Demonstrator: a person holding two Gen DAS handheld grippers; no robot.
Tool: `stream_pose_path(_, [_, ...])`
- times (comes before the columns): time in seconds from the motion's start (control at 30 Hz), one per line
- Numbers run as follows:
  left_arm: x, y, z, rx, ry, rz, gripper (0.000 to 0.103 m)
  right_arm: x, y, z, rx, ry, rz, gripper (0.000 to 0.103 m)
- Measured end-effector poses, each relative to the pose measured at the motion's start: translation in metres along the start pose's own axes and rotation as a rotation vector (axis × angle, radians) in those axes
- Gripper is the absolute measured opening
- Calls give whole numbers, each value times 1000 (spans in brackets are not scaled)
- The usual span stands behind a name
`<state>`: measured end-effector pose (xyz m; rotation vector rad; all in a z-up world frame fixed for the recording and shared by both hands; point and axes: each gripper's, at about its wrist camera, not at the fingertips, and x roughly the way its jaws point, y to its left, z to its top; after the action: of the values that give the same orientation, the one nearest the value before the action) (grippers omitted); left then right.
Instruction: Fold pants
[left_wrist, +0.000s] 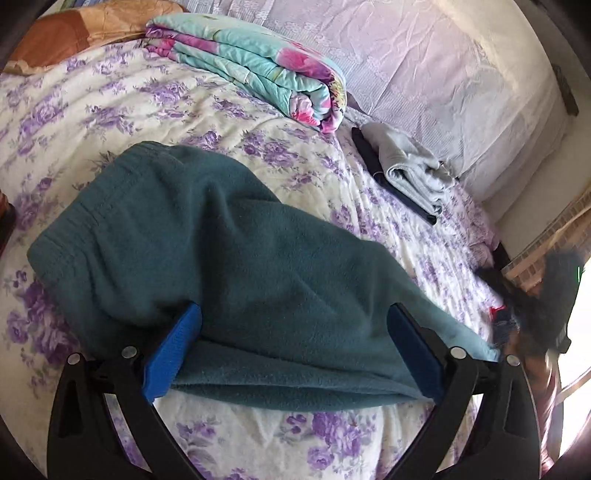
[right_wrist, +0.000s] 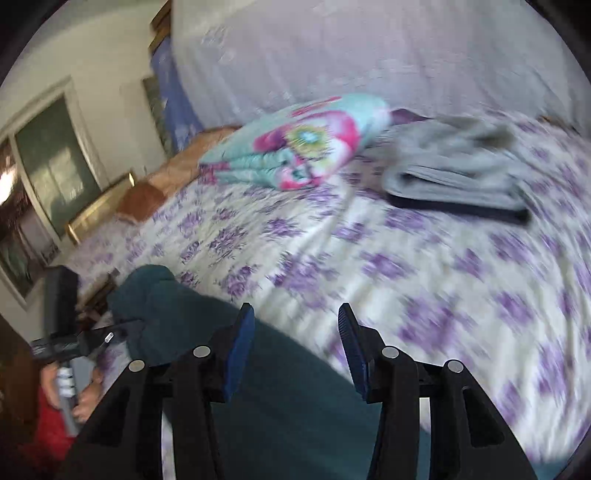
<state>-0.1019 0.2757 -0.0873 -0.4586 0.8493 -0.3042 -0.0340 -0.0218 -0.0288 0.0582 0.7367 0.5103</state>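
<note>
At the bottom of each frame, the left gripper (left_wrist: 291, 343) gapes wide astride the teal pants (left_wrist: 207, 236), gripping nothing; the right gripper (right_wrist: 295, 343) stands half-open and empty above them.

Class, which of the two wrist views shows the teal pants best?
The left wrist view: the teal pants lie spread across the flowered bedspread, sharp, waistband visible. The right wrist view is blurred and shows only a dark teal strip behind the gripper fingers.
</note>
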Motion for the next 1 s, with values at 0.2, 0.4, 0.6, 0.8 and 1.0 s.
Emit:
stream_pose_path(0.2, [-2, -23, -14, 148, 5, 147, 98, 85, 33, -7, -53, 159, -52, 48])
stream_pose_path(0.4, [-14, 9, -3, -33, -56, 4, 98, 33, 64, -68, -176, 131, 58, 50])
stream_pose_path(0.6, [-2, 3, 0, -5, -31, 42, 98, 23, 87, -82, -280, 142, 130, 70])
stream_pose_path(0.8, [-3, 4, -2, -18, -37, 29, 98, 28, 65, -74, -67, 247, 544, 71])
stream_pose_path(1.0, [-4, 7, -2, -27, -44, 19, 98, 48, 52, -57, 136, 223, 636, 71])
